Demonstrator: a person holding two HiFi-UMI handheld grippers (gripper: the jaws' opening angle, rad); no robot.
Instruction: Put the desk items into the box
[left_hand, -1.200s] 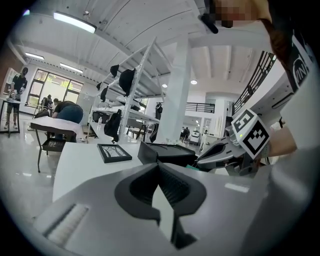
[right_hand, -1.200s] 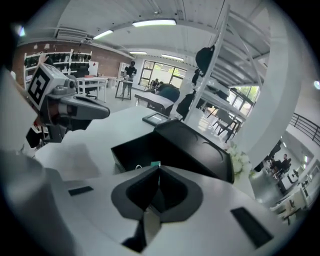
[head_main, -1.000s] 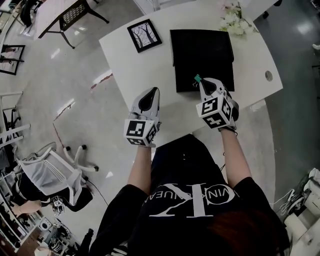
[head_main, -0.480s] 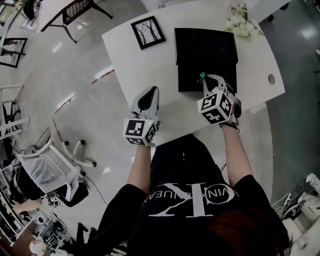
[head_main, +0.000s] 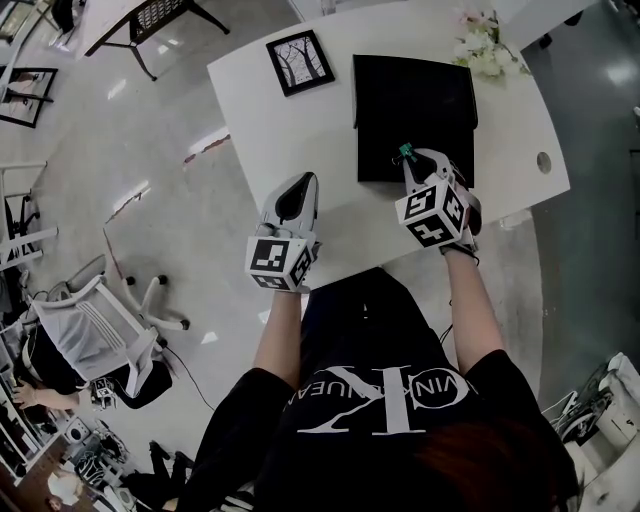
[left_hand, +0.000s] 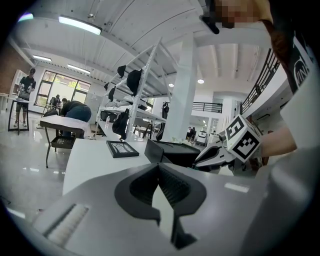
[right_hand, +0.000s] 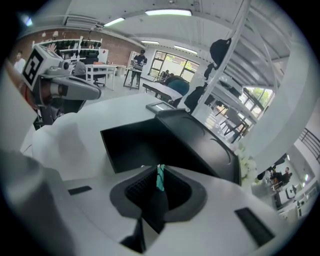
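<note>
Judging from the head view, a small teal item (head_main: 403, 152) is clamped in the right gripper (head_main: 406, 160), right at the black box's (head_main: 415, 100) lower edge, so the box lies just up-frame. The left gripper (head_main: 299, 190) is held shut on nothing, lower left, farther off.

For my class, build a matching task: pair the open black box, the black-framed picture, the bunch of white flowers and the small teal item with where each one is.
1. open black box
2. black-framed picture
3. bunch of white flowers
4. small teal item

A. pinched in the right gripper
B. far right corner of the white desk
C. middle of the desk
D. far side, left of the box

Pairs: 1-C, 2-D, 3-B, 4-A
</note>
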